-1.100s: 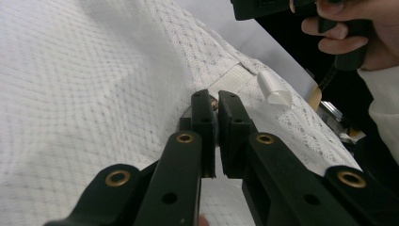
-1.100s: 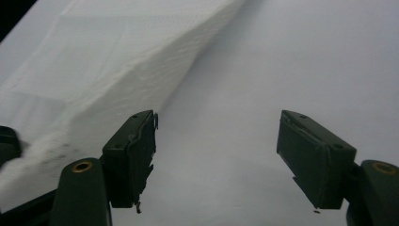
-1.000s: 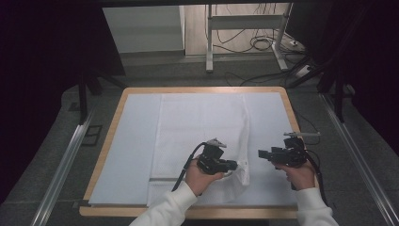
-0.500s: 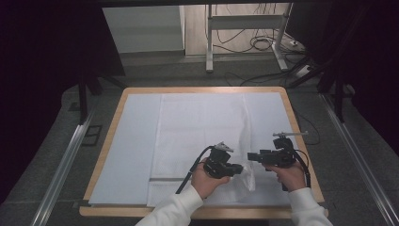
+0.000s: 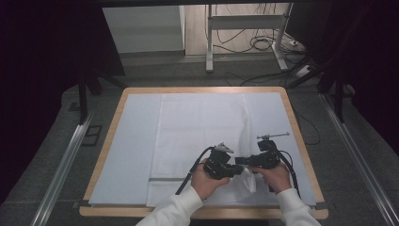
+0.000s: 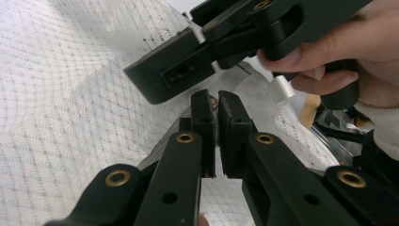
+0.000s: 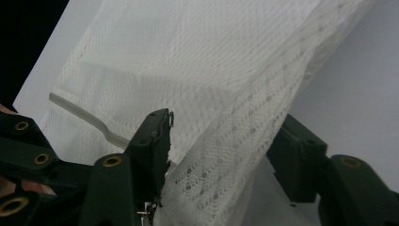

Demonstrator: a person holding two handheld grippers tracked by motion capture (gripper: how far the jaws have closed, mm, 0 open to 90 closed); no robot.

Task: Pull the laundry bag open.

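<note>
— Dark room, cables on the floor behind; the counter [image 5: 117, 122] carries a pale sheet, and on it a white mesh cloth [image 5: 197, 127], its long axis running away from the person.

— Left tongs [image 5: 239, 170] are clamped on its raised near-right fold. Right tongs [image 5: 239, 161] have just been closing, cloth between them, not yet pinched.

— Likely a handover; next, close fully beside the left.

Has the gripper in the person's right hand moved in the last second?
Yes. The right gripper has moved away from the table's right edge, toward the left gripper; its jaws have just been closing, with the white mesh cloth between them.
</note>
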